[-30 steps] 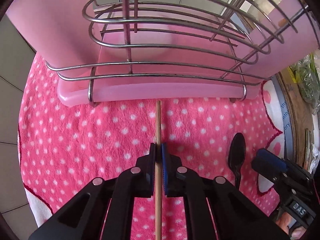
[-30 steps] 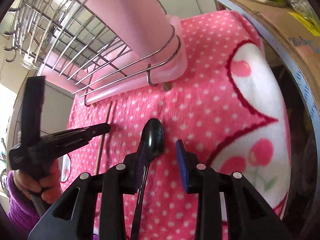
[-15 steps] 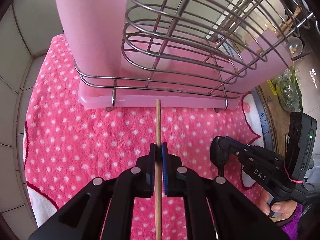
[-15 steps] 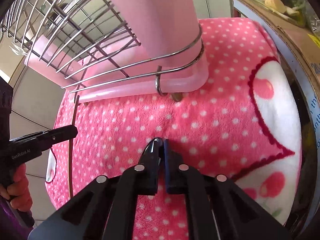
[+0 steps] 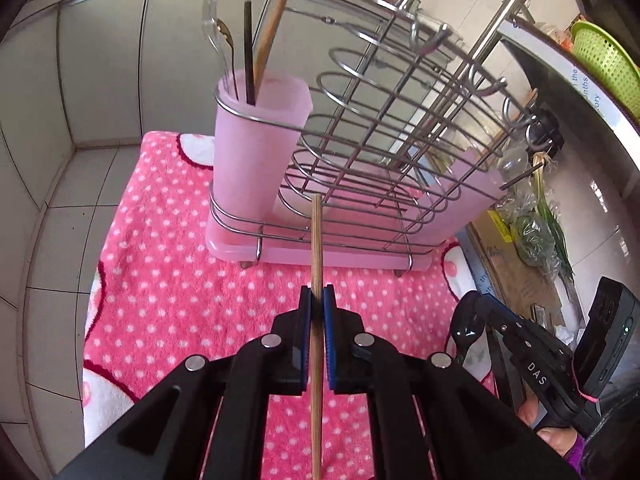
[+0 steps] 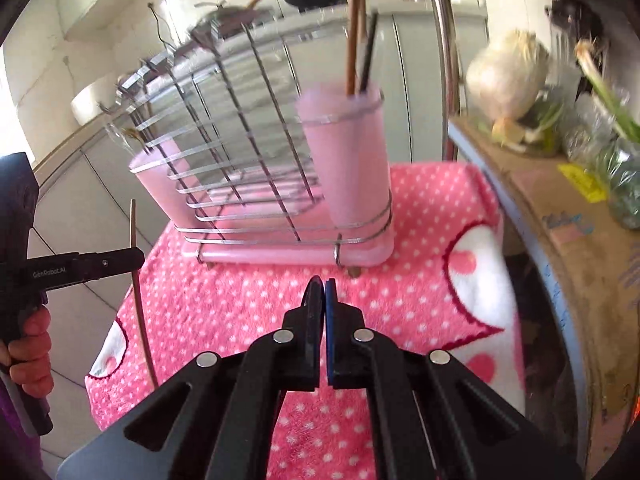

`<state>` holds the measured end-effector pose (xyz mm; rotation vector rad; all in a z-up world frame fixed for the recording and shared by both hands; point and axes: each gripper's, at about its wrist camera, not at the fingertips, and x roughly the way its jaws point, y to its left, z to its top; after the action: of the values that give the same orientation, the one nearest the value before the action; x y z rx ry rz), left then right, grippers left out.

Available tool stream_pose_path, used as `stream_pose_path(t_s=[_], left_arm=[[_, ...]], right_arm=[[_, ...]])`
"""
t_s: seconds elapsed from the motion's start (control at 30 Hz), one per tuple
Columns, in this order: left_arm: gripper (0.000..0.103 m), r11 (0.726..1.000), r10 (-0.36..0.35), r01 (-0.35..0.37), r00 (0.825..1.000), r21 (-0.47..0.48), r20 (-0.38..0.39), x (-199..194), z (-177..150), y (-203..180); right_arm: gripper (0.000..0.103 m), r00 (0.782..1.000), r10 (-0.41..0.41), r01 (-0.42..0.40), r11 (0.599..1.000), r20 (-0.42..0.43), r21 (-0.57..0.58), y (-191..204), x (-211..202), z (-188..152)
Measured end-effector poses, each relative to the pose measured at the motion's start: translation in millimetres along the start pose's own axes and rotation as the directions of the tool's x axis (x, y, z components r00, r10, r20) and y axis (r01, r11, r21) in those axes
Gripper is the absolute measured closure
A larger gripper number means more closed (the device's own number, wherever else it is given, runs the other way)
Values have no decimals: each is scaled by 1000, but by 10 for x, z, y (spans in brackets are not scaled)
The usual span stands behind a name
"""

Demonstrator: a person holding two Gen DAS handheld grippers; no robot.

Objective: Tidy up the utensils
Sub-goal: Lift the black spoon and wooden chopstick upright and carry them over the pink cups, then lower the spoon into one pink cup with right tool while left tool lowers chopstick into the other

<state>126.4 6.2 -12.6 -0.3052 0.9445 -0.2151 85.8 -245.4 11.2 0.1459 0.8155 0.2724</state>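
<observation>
My left gripper (image 5: 317, 300) is shut on a wooden chopstick (image 5: 316, 248) and holds it above the pink dotted towel (image 5: 168, 296), in front of the wire rack (image 5: 384, 152). The rack's left pink cup (image 5: 256, 152) holds a spoon, a dark stick and a wooden utensil. My right gripper (image 6: 323, 286) is shut on a black spoon (image 5: 466, 328), seen edge-on between the pads (image 6: 314, 296), and is raised off the towel (image 6: 420, 280) facing the rack (image 6: 248, 160). The right pink cup (image 6: 348, 156) holds chopsticks. The left gripper and chopstick (image 6: 134, 232) show at the left of the right wrist view.
A cardboard box (image 6: 580, 232) with bagged vegetables (image 6: 508, 76) stands right of the towel. A green basket (image 5: 604, 60) sits at the upper right. Tiled walls (image 5: 40, 160) close the left and back. A chrome pole (image 6: 444, 60) rises behind the rack.
Both grippers have lifted away from the towel with their utensils. The right gripper closed on the black spoon. The rack's top and cups have come into view.
</observation>
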Motion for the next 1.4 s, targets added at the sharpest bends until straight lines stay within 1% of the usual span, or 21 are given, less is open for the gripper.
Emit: stream_pose_path(t_s=[0.13, 0.27, 0.4, 0.57, 0.67, 0.73, 0.87, 0.93, 1.03, 1.13, 1.2, 1.3, 1.33, 1.4], left_arm=[[98, 1000, 3, -3, 996, 2, 87, -241, -17, -36], [98, 1000, 16, -17, 984, 5, 178, -431, -26, -92], [98, 1000, 22, -23, 967, 0, 254, -638, -31, -93], [98, 1000, 26, -27, 947, 0, 321, -850, -2, -104], [98, 1000, 21, -21, 937, -2, 348, -955, 26, -109], [98, 1000, 18, -19, 930, -2, 366, -1035, 53, -116], [98, 1000, 19, -23, 914, 3, 405, -1192, 128, -149], [98, 1000, 19, -24, 903, 6, 429, -1277, 177, -165], [98, 1000, 16, -20, 887, 4, 462, -1378, 283, -175], [98, 1000, 15, -21, 871, 7, 491, -1462, 412, -212], [98, 999, 18, -29, 859, 14, 512, -1515, 494, -237], [98, 999, 21, -36, 839, 16, 544, -1608, 634, -263], [98, 999, 23, -38, 830, 17, 557, -1641, 680, -273], [98, 999, 36, -53, 806, 12, 590, -1710, 768, -293]], right_arm=[[101, 994, -17, 20, 999, 106, -27, 123, -216, -4], [101, 983, -30, 37, 999, 184, -33, 183, -392, 57], [101, 963, -58, 71, 997, 262, -40, 246, -588, 101], [101, 927, -81, 104, 994, 366, -43, 289, -791, 178], [101, 900, -86, 115, 992, 428, -44, 309, -906, 234], [101, 887, -81, 112, 993, 455, -40, 317, -971, 289], [101, 852, -98, 141, 989, 514, -44, 342, -1101, 441], [101, 827, -108, 157, 987, 551, -43, 362, -1176, 507], [101, 784, -120, 187, 981, 609, -47, 408, -1272, 631], [101, 744, -138, 230, 972, 654, -56, 459, -1313, 762], [101, 722, -143, 246, 968, 677, -58, 475, -1328, 862], [101, 697, -144, 263, 963, 702, -63, 491, -1331, 997], [101, 690, -144, 269, 961, 710, -67, 499, -1329, 1041], [101, 672, -146, 284, 956, 726, -70, 515, -1328, 1122]])
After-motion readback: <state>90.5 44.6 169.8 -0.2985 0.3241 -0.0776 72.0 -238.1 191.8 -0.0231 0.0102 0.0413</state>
